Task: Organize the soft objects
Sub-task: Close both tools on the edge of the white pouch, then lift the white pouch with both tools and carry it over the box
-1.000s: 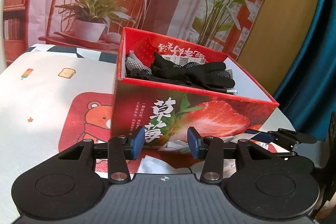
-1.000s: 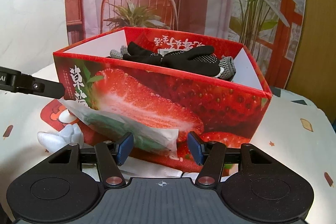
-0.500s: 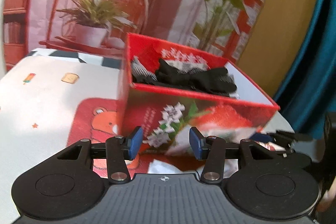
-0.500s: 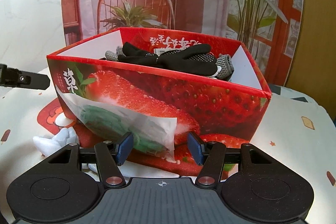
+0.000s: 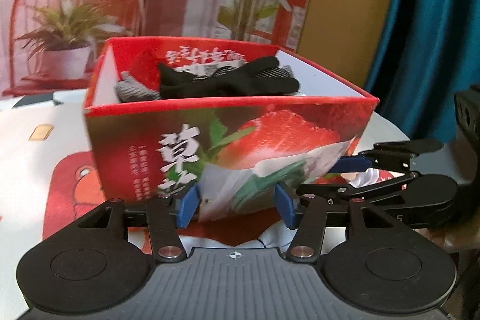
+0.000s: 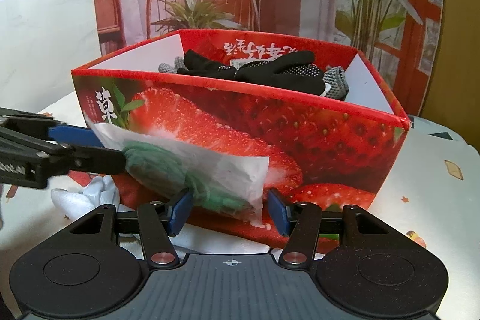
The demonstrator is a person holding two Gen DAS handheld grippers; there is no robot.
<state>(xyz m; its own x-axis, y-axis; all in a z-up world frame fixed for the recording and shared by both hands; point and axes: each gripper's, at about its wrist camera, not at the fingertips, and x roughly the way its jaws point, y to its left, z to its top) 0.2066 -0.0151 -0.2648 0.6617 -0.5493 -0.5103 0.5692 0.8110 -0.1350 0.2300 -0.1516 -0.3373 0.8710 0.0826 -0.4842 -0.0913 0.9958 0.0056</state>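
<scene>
One red strawberry-printed box (image 5: 228,140) stood on the counter (image 6: 435,200), its front bearing large white Chinese characters, including 草; smaller lines beside them were too blurred to read. Inside lay one pair of black gloves (image 6: 264,71) over grey knitted fabric (image 5: 135,90). One clear bag of green soft material (image 6: 192,170) leaned against the box front, between both claws. The left claw (image 5: 235,204) was opening, wider than a second earlier, with the bag between its blue pads; whether they pressed it could not be told. The right claw (image 6: 228,213) stood half-open around the bag's lower corner, unchanged. One white soft object (image 6: 87,194) lay beside the box.
</scene>
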